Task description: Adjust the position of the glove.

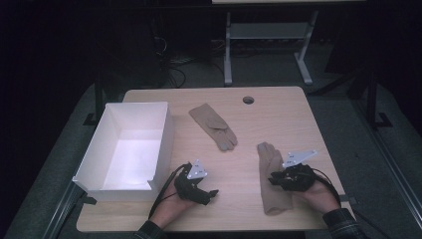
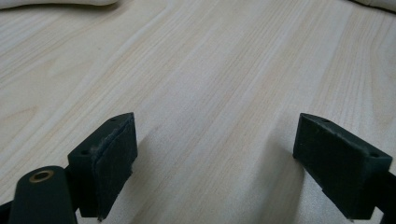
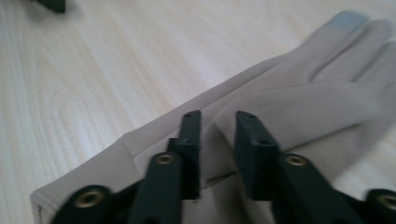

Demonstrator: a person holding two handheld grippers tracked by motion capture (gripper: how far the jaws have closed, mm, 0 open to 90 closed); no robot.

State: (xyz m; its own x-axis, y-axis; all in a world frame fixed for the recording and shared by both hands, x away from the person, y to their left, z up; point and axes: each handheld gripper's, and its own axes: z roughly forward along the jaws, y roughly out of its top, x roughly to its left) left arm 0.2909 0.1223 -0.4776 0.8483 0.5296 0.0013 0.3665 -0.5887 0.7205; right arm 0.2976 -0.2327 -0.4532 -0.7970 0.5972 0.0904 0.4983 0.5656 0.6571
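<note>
- Glove (image 1: 272, 181), beige, lies flat on the wooden surface (image 1: 239, 149) near the front edge, at the person's right, cuff toward the person and fingers pointing away.
- Right hand-held gripper (image 1: 278, 178) sits over this glove's middle; in the right gripper view its jaws stand a little apart above the fabric (image 3: 289, 98), pads clear of the cloth, nothing gripped.
- Left hand-held gripper (image 1: 211, 194) rests low over bare wood near the front edge, left of the glove; the left gripper view shows its jaws spread wide and empty.
- White box (image 1: 127, 147), open-topped, stands just beside the left hand-held gripper at the surface's left side.
- Second glove (image 1: 214, 125) lies farther back near the middle, well apart from both hand-held grippers.
</note>
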